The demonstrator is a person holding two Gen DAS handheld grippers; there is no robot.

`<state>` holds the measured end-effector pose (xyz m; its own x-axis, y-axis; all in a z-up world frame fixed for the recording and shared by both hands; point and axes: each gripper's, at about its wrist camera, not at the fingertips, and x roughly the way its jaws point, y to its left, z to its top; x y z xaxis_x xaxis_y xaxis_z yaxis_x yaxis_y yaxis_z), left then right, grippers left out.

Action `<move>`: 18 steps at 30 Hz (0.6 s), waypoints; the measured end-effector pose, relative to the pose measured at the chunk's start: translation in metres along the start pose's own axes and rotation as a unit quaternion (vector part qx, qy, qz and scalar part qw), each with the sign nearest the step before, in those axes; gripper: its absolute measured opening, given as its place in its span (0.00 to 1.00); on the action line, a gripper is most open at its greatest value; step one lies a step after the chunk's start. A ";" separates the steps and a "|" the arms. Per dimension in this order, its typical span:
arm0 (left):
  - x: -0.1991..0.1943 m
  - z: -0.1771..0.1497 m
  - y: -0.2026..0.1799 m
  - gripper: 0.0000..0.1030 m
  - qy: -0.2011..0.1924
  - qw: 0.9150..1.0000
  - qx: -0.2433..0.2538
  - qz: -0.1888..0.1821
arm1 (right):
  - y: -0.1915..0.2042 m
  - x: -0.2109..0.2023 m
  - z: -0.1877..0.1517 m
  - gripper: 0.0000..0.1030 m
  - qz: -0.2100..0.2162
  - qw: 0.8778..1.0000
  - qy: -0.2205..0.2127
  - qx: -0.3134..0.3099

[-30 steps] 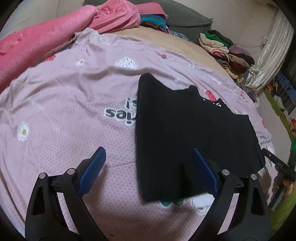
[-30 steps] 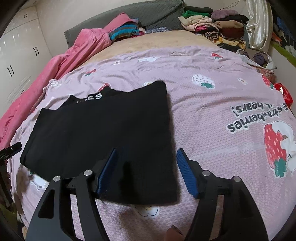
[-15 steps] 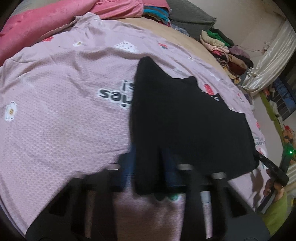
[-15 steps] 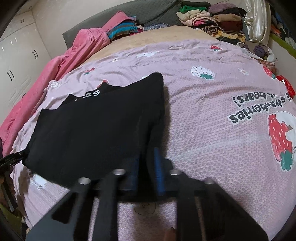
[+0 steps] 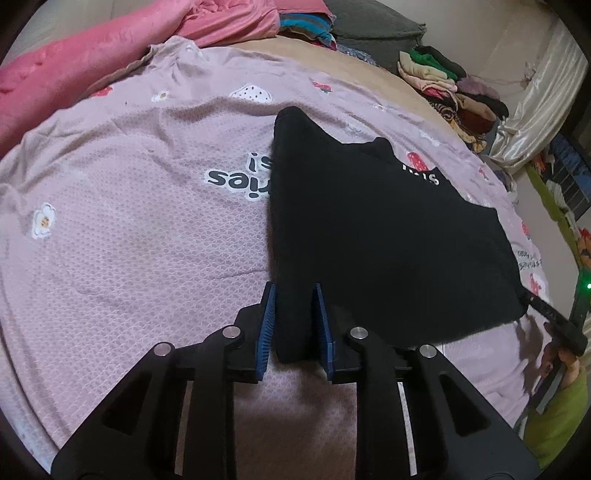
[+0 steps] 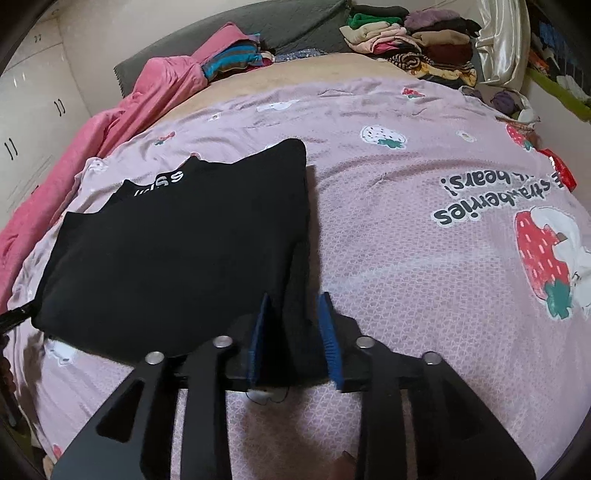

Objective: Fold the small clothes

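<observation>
A black garment (image 5: 388,236) with white lettering at its collar lies flat on the pink strawberry-print sheet (image 5: 129,240). My left gripper (image 5: 294,325) holds the garment's near left corner between its blue pads. Its jaws are opening a little, and the bunched cloth still fills the gap. In the right wrist view the same garment (image 6: 177,251) lies to the left. My right gripper (image 6: 293,332) has the near right corner between its pads. Those jaws are opening too and stand wider, with a ridge of cloth running up into them.
A pink blanket (image 5: 92,62) lies along the far left of the bed. Stacks of folded clothes (image 6: 417,40) sit at the far right by the grey headboard (image 6: 295,26). White cupboards (image 6: 29,110) stand to the left. Bare sheet (image 6: 424,277) stretches right of the garment.
Both grippers went from wide open astride the garment's near corners to closed on them. The corners are now bunched between the pads. Neither hand has shifted much.
</observation>
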<state>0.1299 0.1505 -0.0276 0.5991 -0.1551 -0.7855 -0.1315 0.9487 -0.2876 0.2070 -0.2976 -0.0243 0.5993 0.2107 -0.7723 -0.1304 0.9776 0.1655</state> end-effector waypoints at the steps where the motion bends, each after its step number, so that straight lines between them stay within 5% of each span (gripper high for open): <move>1: -0.002 0.000 -0.001 0.14 -0.001 1.000 0.003 0.003 | 0.000 -0.001 -0.001 0.34 -0.002 1.000 -0.001 -0.001; 7: -0.009 -0.005 -0.010 0.30 -0.004 0.999 0.024 0.022 | 0.000 -0.012 -0.003 0.61 -0.005 1.000 -0.013 0.002; 18: -0.029 -0.012 -0.027 0.68 -0.024 0.998 0.043 0.034 | 0.002 -0.040 -0.006 0.88 -0.005 0.999 -0.039 0.000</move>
<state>0.1065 0.1259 -0.0030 0.6285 -0.0783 -0.7738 -0.1064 0.9769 -0.1852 0.1779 -0.3038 0.0031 0.6598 0.2001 -0.7243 -0.1244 0.9797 0.1573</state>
